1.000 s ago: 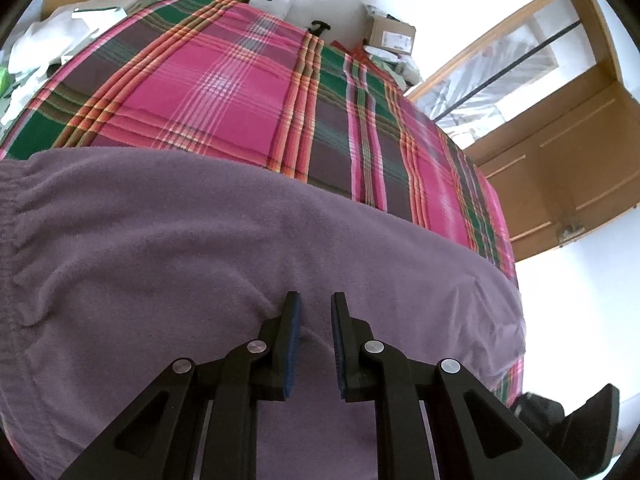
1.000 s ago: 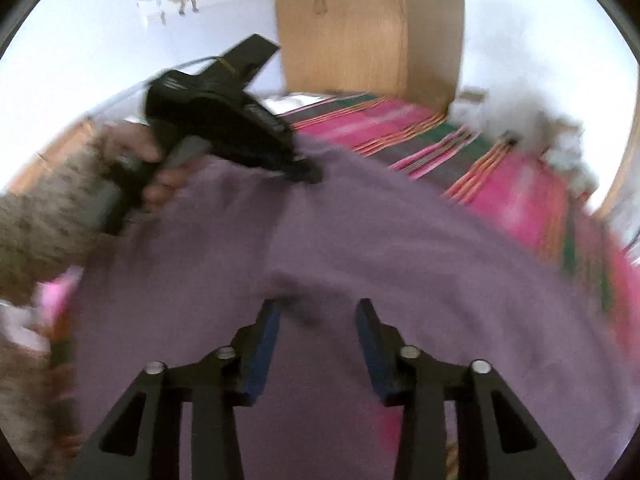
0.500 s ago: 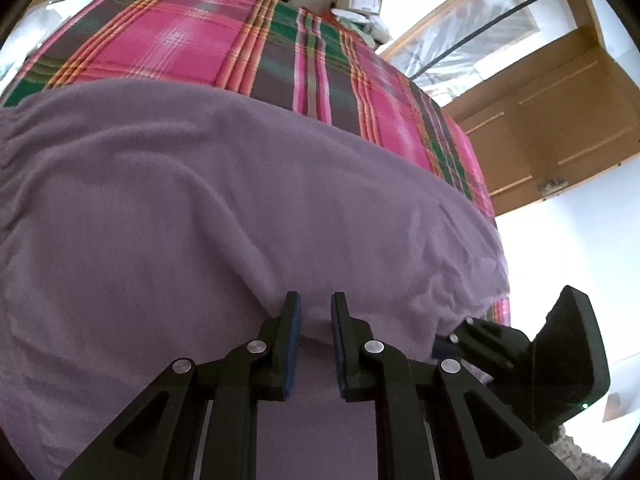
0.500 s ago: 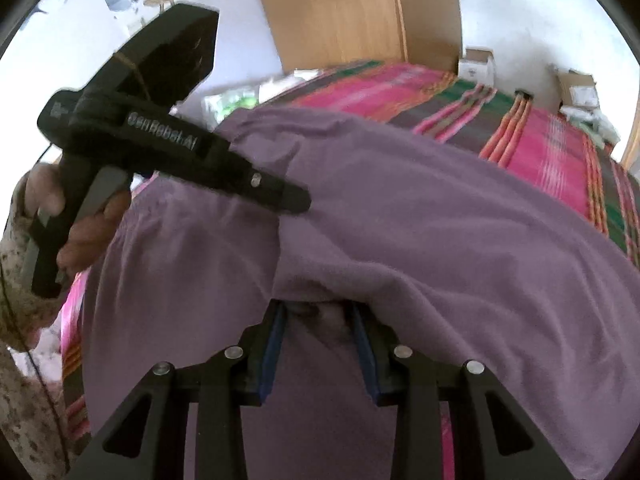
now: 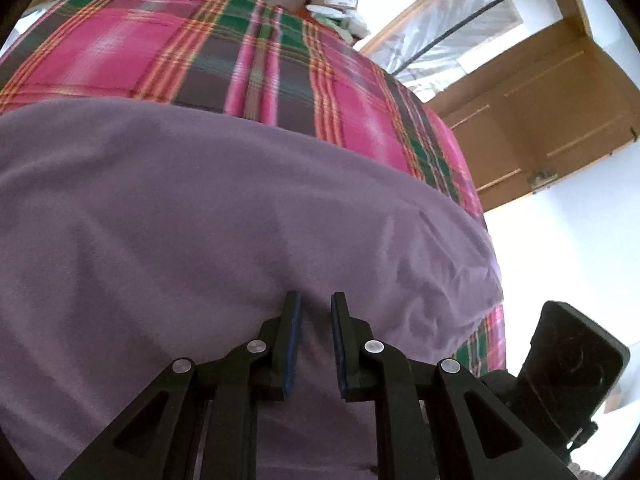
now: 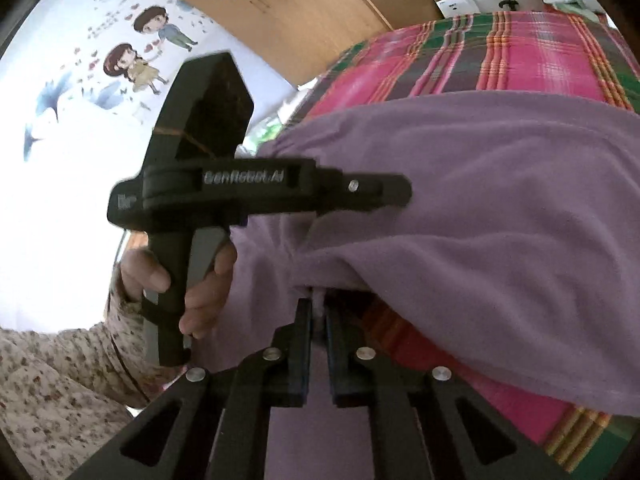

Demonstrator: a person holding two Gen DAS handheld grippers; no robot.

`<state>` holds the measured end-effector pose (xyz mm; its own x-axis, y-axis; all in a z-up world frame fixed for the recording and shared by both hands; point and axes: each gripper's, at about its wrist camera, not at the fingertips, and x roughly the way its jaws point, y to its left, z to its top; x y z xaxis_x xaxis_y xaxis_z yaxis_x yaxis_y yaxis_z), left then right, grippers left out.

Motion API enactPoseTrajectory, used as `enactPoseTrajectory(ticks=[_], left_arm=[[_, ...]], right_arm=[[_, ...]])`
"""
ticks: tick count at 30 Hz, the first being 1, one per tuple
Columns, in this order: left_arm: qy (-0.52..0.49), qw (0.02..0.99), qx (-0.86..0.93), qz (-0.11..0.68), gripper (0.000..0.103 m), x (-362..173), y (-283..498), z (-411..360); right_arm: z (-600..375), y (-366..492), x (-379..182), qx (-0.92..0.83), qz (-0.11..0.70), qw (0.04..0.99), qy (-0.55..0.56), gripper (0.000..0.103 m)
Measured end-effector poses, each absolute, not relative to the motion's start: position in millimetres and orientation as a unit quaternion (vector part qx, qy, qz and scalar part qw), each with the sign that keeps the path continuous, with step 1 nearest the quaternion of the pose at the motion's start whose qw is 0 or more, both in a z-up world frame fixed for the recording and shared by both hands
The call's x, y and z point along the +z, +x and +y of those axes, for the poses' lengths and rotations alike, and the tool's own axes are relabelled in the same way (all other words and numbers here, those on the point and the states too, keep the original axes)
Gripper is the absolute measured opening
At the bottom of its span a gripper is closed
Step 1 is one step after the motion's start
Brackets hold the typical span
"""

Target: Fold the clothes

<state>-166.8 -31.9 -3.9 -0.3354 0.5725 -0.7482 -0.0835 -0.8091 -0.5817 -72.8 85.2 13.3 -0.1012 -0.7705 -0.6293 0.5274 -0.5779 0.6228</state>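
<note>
The right gripper (image 6: 316,312) was clamped on a bunched edge of the purple garment (image 6: 460,208), its jaws nearly together where half a second before they stood wider around the cloth. The left gripper (image 5: 316,304) was narrowly parted with purple fabric between the pads; whether it pinched the cloth could not be told. The garment lay across the plaid bedcover (image 5: 168,48), and the gripped edge was lifted, exposing bedcover beneath it. In the right view the person's hand (image 6: 200,280) held the left gripper, closer than earlier.
</note>
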Motion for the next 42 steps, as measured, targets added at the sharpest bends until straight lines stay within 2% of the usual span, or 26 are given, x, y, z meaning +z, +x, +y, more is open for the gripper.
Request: enactPoseTrajectory(ticks=[5,8,13,19,20,28,33,38,42], left_arm=[[-0.540,0.220,0.776,-0.241,0.015,-5.3,-173.5,-38.0],[-0.536,0.205,0.786,-0.230,0.015,1.2,-167.0,-47.4],[-0.535,0.173,0.794,-0.232,0.015,1.4,-151.1,-79.2],[-0.524,0.122,0.805,-0.251,0.016,2.5,-127.1,-119.0],[-0.521,0.116,0.806,-0.254,0.016,3.1,-122.2,-125.5],[-0.516,0.078,0.804,-0.286,0.016,-1.0,-77.9,-162.6],[-0.515,0.063,0.808,-0.279,0.016,0.0,-46.4,-173.9],[-0.517,0.035,0.808,-0.282,0.016,0.0,-13.0,-193.3],[-0.508,0.035,0.813,-0.282,0.016,5.5,15.1,-194.9]], right_arm=[[118.6,-72.9,36.0,-0.779,-0.133,0.407,0.458,0.008],[135.2,-75.2,39.9,-0.829,-0.093,0.330,0.443,0.014],[140.8,-81.6,21.6,-0.853,-0.023,0.245,0.460,0.015],[168.4,-84.5,18.9,-0.871,-0.038,0.172,0.460,0.015],[175.6,-81.1,22.1,-0.871,-0.048,0.173,0.458,0.018],[163.6,-41.4,36.0,-0.875,-0.017,0.192,0.444,0.020],[158.7,-24.1,27.9,-0.871,0.001,0.160,0.464,0.021],[143.5,13.2,35.3,-0.871,0.003,0.201,0.447,0.023],[111.5,51.7,37.3,-0.858,0.043,0.257,0.442,0.027]])
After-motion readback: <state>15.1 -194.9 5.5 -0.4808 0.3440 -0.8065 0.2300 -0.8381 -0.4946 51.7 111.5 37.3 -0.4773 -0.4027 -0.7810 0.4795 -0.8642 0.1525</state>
